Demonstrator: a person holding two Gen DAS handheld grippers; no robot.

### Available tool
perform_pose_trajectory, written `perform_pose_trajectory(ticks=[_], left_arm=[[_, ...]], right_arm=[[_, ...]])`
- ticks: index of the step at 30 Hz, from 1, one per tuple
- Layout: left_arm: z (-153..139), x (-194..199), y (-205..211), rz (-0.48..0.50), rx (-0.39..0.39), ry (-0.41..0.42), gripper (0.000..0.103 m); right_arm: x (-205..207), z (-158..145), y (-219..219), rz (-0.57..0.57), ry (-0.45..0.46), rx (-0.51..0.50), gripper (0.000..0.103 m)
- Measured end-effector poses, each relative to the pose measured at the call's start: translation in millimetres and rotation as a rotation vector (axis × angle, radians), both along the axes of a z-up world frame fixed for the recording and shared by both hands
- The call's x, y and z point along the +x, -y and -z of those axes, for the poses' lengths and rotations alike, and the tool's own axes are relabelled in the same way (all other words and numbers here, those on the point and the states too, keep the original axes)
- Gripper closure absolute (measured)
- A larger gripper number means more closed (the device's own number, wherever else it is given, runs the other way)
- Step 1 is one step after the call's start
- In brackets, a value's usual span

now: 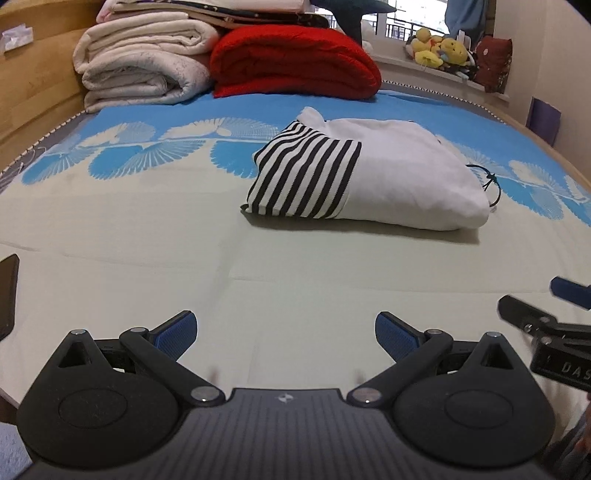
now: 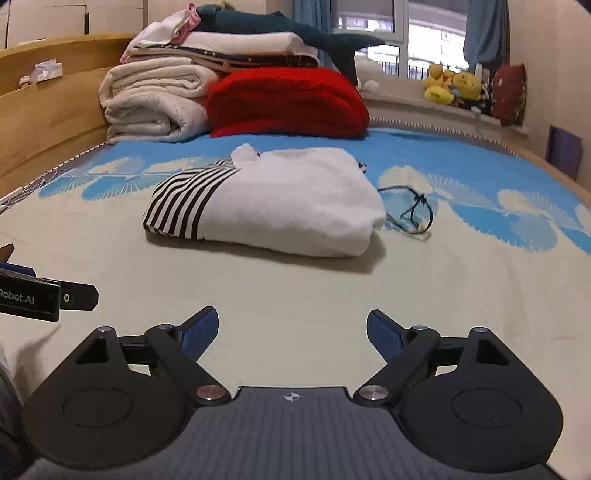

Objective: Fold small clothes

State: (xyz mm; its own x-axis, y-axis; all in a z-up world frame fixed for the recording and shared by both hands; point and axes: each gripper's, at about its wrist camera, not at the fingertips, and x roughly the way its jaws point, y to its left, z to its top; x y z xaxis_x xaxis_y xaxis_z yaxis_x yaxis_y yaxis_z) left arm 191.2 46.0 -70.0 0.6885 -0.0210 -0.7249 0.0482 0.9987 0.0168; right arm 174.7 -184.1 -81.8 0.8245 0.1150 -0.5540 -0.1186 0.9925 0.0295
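A small white garment with a black-and-white striped part lies folded into a compact bundle on the bed; it also shows in the right wrist view. A black drawstring trails from its right end. My left gripper is open and empty, low over the pale bedspread, well short of the garment. My right gripper is open and empty, also short of the garment. The right gripper's fingers show at the right edge of the left wrist view.
Folded cream blankets and a red blanket are stacked at the head of the bed against a wooden headboard. A plush shark lies on the stack. Yellow plush toys sit on the windowsill.
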Motion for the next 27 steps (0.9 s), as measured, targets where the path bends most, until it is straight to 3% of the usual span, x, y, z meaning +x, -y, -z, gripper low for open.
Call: perform_pose_trajectory(ticks=[4, 27], left_arm=[[3.8, 5.4, 2.3, -0.004, 0.031, -0.012, 0.000], [6.7, 18.4, 1.4, 0.001, 0.041, -0.002, 0.000]], right_arm=[[-0.5, 0.9, 0.4, 0.012, 0.019, -0.001, 0.015], [5.2, 6.2, -3.1, -0.007, 0.004, 0.003, 0.015]])
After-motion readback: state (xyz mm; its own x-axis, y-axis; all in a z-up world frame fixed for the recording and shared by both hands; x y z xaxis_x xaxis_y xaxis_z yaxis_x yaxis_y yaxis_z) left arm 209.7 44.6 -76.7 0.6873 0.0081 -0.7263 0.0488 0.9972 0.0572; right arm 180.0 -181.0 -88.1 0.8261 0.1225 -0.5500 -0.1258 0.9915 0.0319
